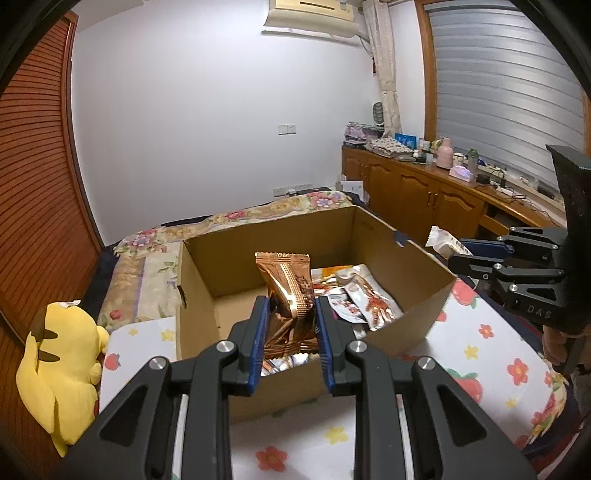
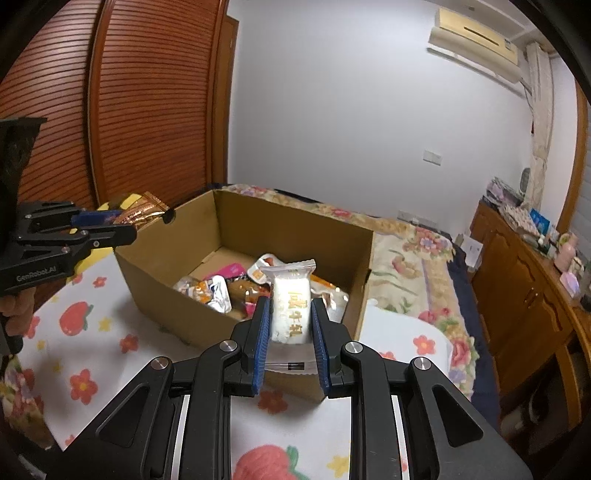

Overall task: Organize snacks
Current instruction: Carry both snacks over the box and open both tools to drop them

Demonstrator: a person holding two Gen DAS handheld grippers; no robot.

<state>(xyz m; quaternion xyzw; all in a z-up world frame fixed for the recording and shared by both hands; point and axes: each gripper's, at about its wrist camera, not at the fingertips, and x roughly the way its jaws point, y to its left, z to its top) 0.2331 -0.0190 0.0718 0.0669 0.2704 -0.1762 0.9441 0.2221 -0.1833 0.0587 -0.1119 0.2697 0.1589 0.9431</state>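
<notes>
- In the left wrist view we see our left tool (image 1: 291,317) nearest, its blue pads pressed on a copper foil snack packet (image 1: 290,295), which stands upright between them with its crimped top toward 12 o'clock.
- In the right wrist view our right tool (image 2: 290,321) is clamped the same way on a white snack packet (image 2: 290,304) with gold lettering, also held upright.
- Just beyond both tools sits an open cardboard box (image 1: 417,321) on the flower-and-strawberry bed cover (image 1: 480,350); both held packets hang above the box's near edge.
- In the bottom of the box lies a loose pile of other snack packets (image 2: 221,291), silver, pink and orange, gathered toward the corner nearest the right tool.
- From the left view, the right tool shows at 3 o'clock, out past the box's right wall, with its white packet poking out toward 9 o'clock.
- From the right view, the left tool shows at 9 o'clock, beside the box's left corner, with the copper packet in its grip.
- A yellow plush toy (image 1: 62,369) lies on the bed at 8 o'clock in the left view, apart from the box.
- Farther off, at 2 o'clock, a wooden cabinet (image 1: 417,192) runs along the window wall, its top crowded with small items.
- At 12 o'clock an air conditioner (image 1: 314,14) hangs high on the white wall.
</notes>
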